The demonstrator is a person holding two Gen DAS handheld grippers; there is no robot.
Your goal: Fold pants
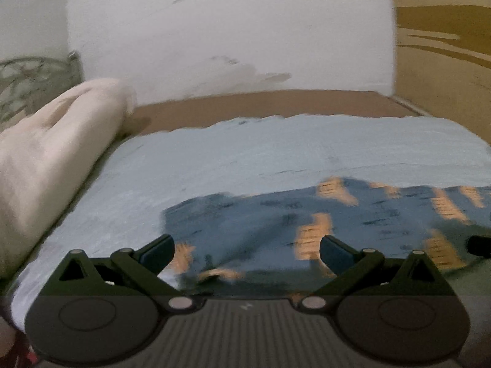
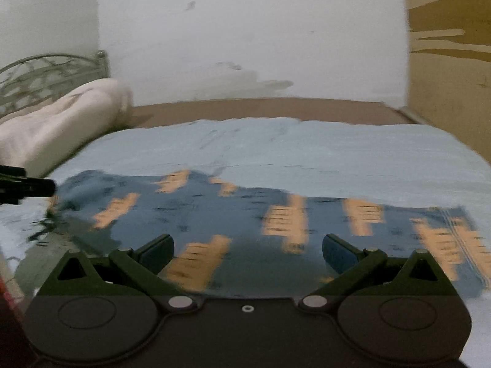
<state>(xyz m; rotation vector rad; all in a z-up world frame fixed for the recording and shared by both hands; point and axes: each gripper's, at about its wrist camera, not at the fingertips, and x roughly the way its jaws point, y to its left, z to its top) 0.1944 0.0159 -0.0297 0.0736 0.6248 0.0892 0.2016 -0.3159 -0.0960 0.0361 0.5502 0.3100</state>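
The pants point(image 1: 276, 224) are blue with orange patches and lie flat on a light blue sheet point(image 1: 245, 159). In the left wrist view my left gripper point(image 1: 247, 250) is open, hovering over the near left part of the pants. In the right wrist view the pants point(image 2: 245, 214) stretch from left to right across the sheet point(image 2: 307, 147). My right gripper point(image 2: 248, 251) is open and empty above their near edge. The left gripper's tip point(image 2: 27, 185) shows at the far left of that view. The right gripper's tip point(image 1: 480, 245) shows at the right edge of the left wrist view.
A pale pink pillow point(image 1: 52, 153) lies at the left, also in the right wrist view point(image 2: 61, 116). A metal headboard point(image 2: 46, 73) stands behind it. A white wall point(image 1: 230, 30) and a brown patterned surface point(image 1: 445, 46) bound the bed at the back and right.
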